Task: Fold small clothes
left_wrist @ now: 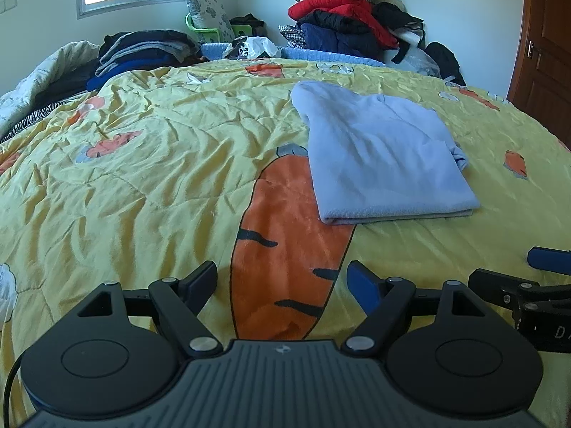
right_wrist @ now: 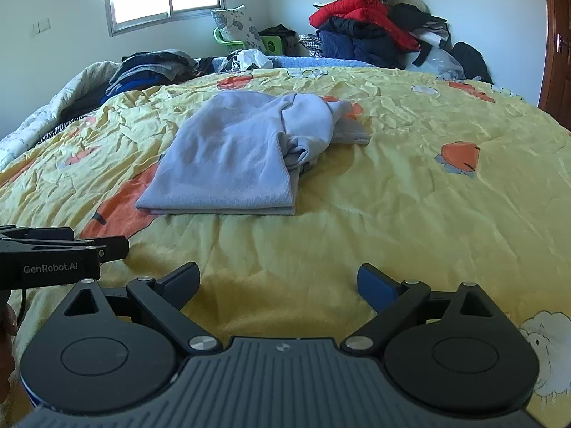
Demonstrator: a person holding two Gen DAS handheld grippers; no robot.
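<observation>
A light blue garment [left_wrist: 378, 157] lies folded lengthwise on the yellow carrot-print quilt [left_wrist: 142, 164]. In the right wrist view the garment [right_wrist: 232, 157] shows a bunched sleeve along its right side. My left gripper [left_wrist: 282, 281] is open and empty, held low over the quilt, short of the garment's near hem. My right gripper [right_wrist: 278, 280] is open and empty, also near the front, right of the garment's hem. The right gripper's fingers [left_wrist: 549, 258] show at the right edge of the left wrist view, and the left gripper's fingers [right_wrist: 110, 246] at the left edge of the right wrist view.
A stack of dark folded clothes [left_wrist: 142, 50] sits at the back left of the bed. A heap of red and dark jackets [left_wrist: 349, 18] is piled at the back right. A pillow and green chair [left_wrist: 208, 18] stand under the window. A brown door [left_wrist: 546, 35] is at right.
</observation>
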